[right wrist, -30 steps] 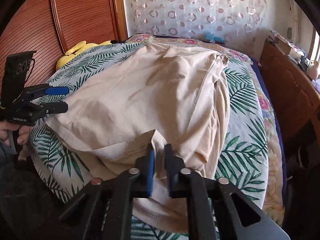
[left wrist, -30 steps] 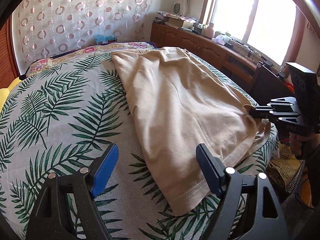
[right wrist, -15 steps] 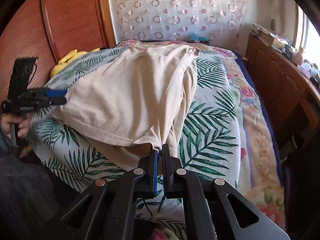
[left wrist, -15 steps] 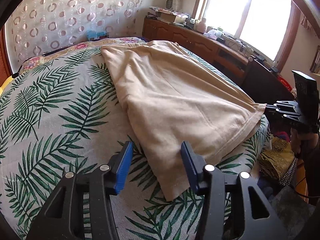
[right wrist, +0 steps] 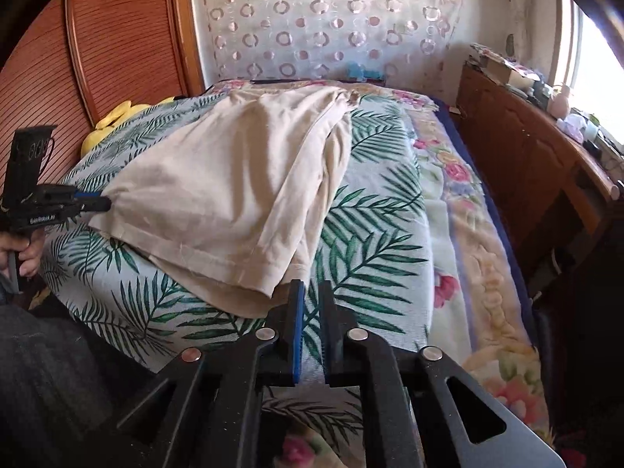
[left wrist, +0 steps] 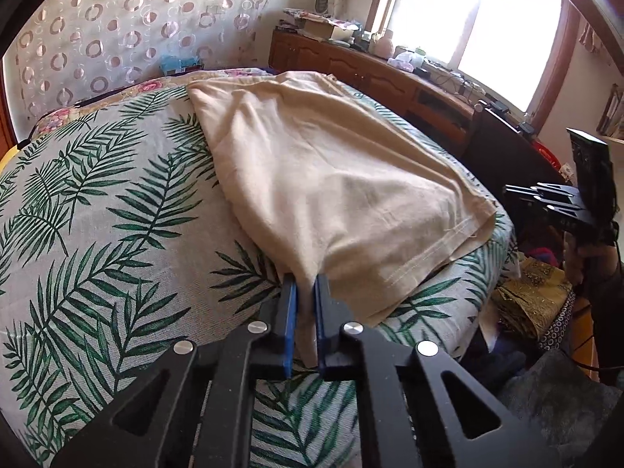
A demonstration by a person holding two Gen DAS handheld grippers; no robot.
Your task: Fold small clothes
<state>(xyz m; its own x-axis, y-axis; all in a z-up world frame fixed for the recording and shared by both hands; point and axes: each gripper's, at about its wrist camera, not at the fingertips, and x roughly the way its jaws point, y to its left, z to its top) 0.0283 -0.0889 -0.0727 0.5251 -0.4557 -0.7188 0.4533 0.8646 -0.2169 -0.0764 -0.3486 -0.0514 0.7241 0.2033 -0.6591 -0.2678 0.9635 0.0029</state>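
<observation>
The left gripper (left wrist: 306, 284), marked "GenRobot.AI", pinches the shirt (left wrist: 331, 179) corner; the right gripper (right wrist: 311, 292) hovers nearly closed, holding nothing.

A garment (left wrist: 331, 179) lies on the bedspread (left wrist: 97, 234), running away ahead of the left gripper (left wrist: 306, 288), whose jaws pinch its near corner. To the right of those jaws the right gripper (left wrist: 514, 193) sits beside the garment's other near corner. A cabinet (right wrist: 526, 156) stands right of the right gripper's (right wrist: 311, 292) jaws, beyond the bed's edge.
</observation>
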